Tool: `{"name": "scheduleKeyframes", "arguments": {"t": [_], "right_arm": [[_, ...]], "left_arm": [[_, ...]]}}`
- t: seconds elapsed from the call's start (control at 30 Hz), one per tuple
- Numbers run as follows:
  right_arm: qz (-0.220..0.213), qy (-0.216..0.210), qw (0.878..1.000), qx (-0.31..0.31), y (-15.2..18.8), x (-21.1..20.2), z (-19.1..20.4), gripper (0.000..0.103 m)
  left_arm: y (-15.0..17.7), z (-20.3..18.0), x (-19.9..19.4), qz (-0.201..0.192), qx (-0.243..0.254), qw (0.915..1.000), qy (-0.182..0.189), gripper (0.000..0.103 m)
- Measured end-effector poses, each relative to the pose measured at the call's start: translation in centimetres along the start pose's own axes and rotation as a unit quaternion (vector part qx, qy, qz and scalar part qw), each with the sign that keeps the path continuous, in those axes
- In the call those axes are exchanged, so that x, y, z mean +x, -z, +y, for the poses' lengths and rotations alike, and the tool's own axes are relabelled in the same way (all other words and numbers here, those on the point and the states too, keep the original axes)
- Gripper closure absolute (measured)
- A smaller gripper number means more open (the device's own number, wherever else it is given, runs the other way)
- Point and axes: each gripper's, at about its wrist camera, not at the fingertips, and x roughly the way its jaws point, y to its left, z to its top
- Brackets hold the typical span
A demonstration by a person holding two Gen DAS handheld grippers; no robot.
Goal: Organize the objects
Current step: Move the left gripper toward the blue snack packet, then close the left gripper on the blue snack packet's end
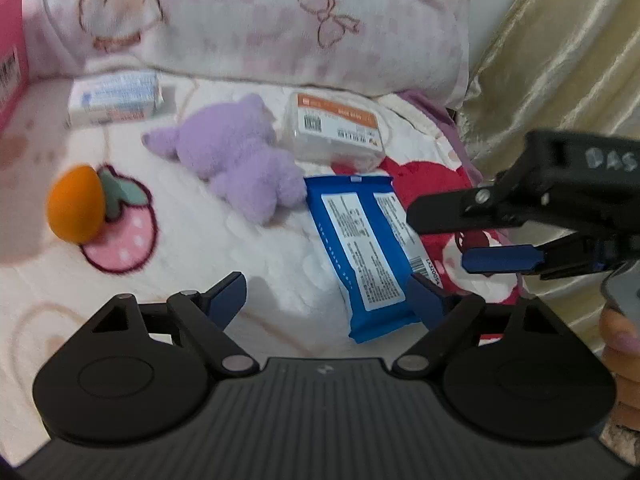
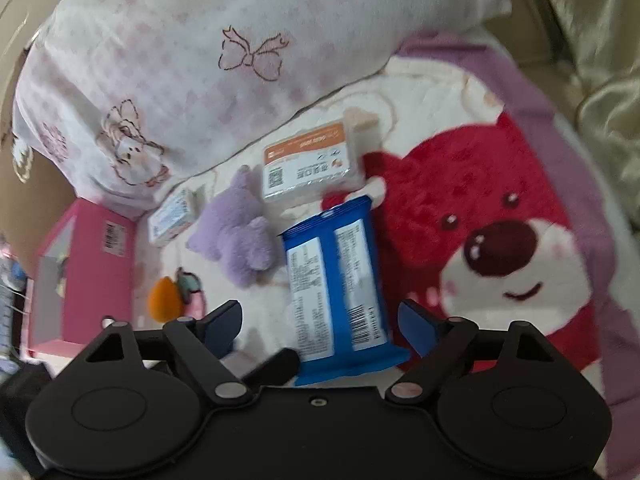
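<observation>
A blue snack packet [image 1: 360, 248] [image 2: 336, 280] lies flat on the bed blanket, label side up. My left gripper [image 1: 326, 294] is open just above the blanket; its right finger overlaps the packet's right edge, and its left finger is over bare blanket. My right gripper [image 2: 320, 316] is open over the packet's near end, pads apart from it. It enters the left wrist view from the right [image 1: 452, 236]. A purple plush toy [image 1: 240, 160] [image 2: 236, 236] lies left of the packet. An orange toy fruit [image 1: 76, 208] [image 2: 164, 300] sits further left.
A clear box with an orange label [image 1: 336, 128] [image 2: 308, 164] and a small white box [image 1: 114, 98] [image 2: 172, 218] lie by the pillow [image 1: 260, 20]. A pink box [image 2: 92, 272] stands at the left. Gold fabric [image 1: 560, 60] borders the right. Fingers of a hand [image 1: 620, 340] show.
</observation>
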Motion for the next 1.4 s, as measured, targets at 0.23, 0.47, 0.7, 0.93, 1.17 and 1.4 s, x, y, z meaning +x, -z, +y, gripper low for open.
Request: {"name": "scheduleKeyframes", "arguments": {"t": [0.23,0.47,0.7,0.93,1.17,1.4], "right_arm": [[0.009,0.002,1.0,0.012,-0.2,0.5,-0.3,0.036],[0.008,0.048,0.998,0.037,-0.7,2.4,-1.4,0.038],[0.006,0.058,0.998,-0.014,0.0,3.2,0.1,0.064],[0.051,0.0,0.999,-0.01,0.7,3.3,0.0,0.066],[0.076,0.026,0.996,-0.04,0.9,4.7,1.2,0.059],[0.056,0.058,0.996,-0.047,0.6,4.1,0.8,0.047]], "left_arm": [[1.0,0.4,0.6,-0.007,0.003,0.9999,0.008,0.043],[0.8,-0.6,1.1,-0.032,0.01,0.9994,-0.004,0.055],[0.3,0.2,2.0,-0.027,-0.027,0.9989,0.025,0.074],[0.1,1.9,0.6,-0.002,-0.026,0.9977,0.063,0.088],[0.0,4.1,-0.4,0.022,-0.068,0.9938,0.085,0.087],[0.3,4.1,0.6,0.019,-0.058,0.9955,0.073,0.084]]}}
